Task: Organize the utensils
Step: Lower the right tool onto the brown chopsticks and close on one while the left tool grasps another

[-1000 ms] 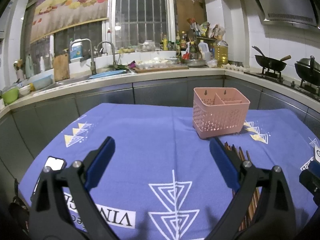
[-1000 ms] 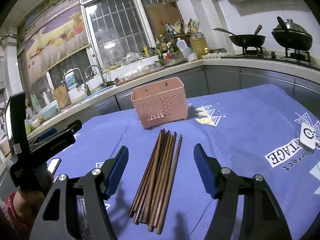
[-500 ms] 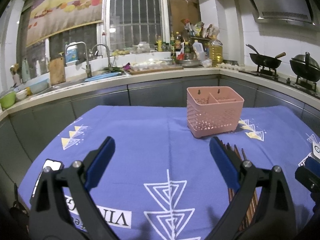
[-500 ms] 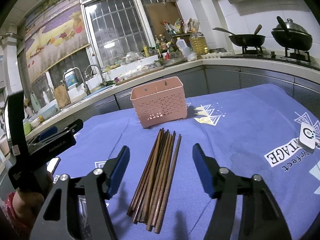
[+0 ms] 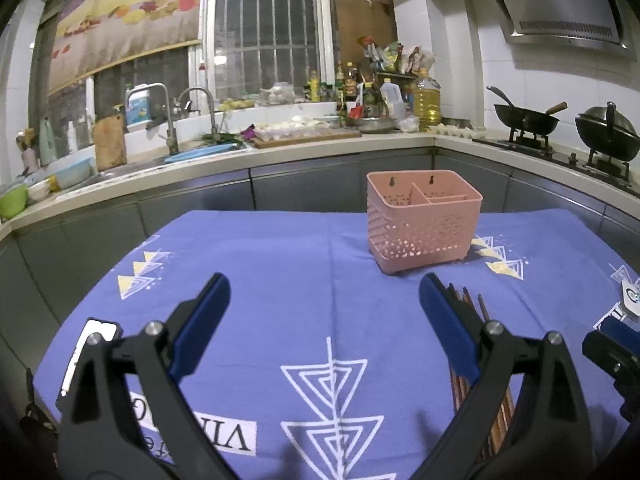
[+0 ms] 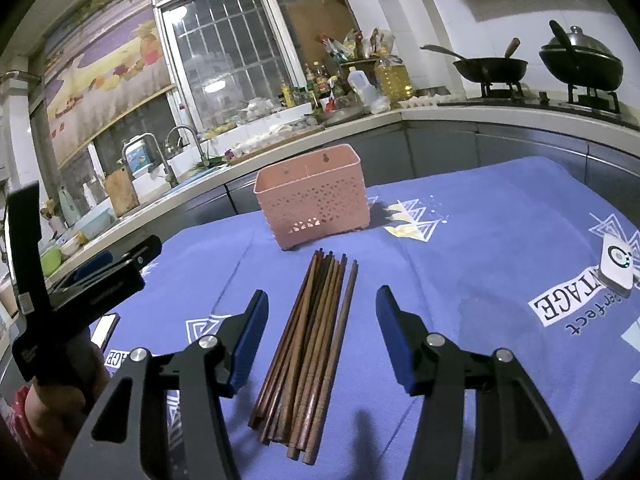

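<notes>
A kitchen counter with a sink and stove wraps behind a desk covered by a blue printed cloth. A bundle of dark brown wooden chopsticks lies loose on the cloth, just in front of a pink perforated plastic caddy whose divided compartments look empty. The right gripper straddles the bundle, jaws closing, not yet touching. The left gripper hangs released over bare cloth.

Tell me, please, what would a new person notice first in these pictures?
A bundle of dark wooden chopsticks lies on the blue tablecloth, between the closing jaws of the right gripper, which do not touch it. Behind the bundle stands an empty pink basket.
</notes>
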### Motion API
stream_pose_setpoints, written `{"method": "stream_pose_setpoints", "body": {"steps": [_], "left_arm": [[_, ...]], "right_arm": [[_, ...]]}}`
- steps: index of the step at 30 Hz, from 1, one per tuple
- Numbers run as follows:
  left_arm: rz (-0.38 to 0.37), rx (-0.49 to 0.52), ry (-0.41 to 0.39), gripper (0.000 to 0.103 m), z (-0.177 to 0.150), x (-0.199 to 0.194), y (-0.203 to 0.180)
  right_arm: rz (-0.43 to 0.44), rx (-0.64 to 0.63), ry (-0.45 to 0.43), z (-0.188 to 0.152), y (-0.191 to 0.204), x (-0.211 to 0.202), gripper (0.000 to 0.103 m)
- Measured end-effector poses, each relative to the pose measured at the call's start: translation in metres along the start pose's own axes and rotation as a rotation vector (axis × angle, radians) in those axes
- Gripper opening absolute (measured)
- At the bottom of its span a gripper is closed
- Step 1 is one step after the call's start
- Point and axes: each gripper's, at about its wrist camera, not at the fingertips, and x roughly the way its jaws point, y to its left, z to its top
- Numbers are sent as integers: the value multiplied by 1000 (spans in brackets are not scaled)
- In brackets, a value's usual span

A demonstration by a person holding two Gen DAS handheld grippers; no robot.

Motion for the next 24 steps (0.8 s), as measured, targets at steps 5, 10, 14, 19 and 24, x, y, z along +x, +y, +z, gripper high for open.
{"method": "stream_pose_setpoints", "body": {"steps": [5, 10, 14, 19, 24], "left_arm": [[-72, -12, 51, 90, -2, 8, -3], [-235, -7, 179, 63, -12, 25, -14], [-383, 18, 355, 40, -30, 48, -29], [-467, 64, 472, 28, -48, 64, -52], [-490, 74, 518, 28, -60, 75, -65]], "right_arm": [[-7, -12, 28, -2, -1, 4, 56], [-11, -63, 131, -9, -2, 22, 33], [-13, -72, 257, -22, -10, 44, 22], [11, -93, 316, -34, -8, 53, 22], [23, -130, 343, -40, 0, 58, 22]]}}
